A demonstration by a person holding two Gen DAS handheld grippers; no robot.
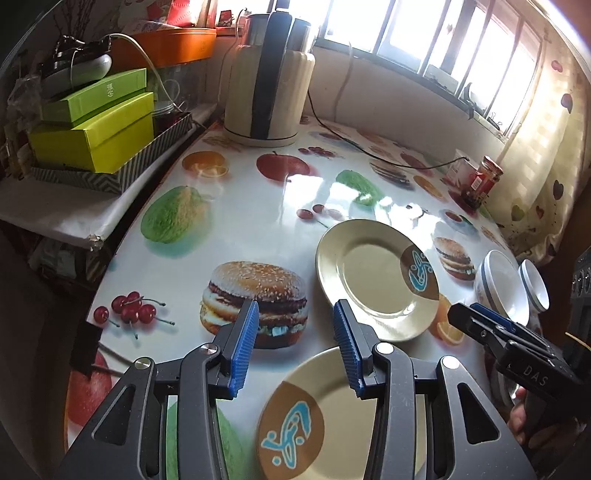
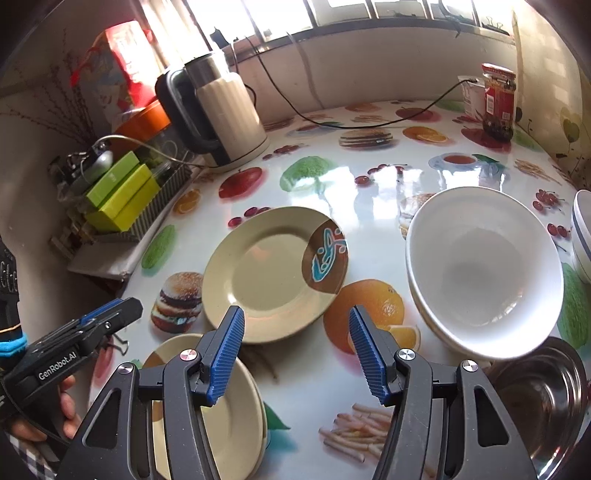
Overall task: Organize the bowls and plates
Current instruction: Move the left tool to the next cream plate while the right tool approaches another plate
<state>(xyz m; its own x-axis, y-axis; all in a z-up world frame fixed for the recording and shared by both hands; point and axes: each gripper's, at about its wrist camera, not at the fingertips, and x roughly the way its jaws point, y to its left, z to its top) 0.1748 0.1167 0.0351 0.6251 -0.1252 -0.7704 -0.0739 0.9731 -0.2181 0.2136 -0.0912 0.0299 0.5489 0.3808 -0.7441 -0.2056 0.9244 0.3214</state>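
Sunlit barred window (image 1: 424,33) above fruit-print table (image 1: 229,221)

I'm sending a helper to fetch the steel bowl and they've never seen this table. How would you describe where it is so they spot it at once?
Start at the round table with the food-print cover and go to the edge nearest the person, opposite the window. There a stack of white bowls stands beside a printed orange; the steel bowl sits just in front of it. It is the only shiny metal dish; the others are white bowls or beige plates.

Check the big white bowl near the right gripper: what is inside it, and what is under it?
The white bowl looks empty inside. A second white rim shows just beneath, so it seems nested in another bowl; that bowl's inside is covered.
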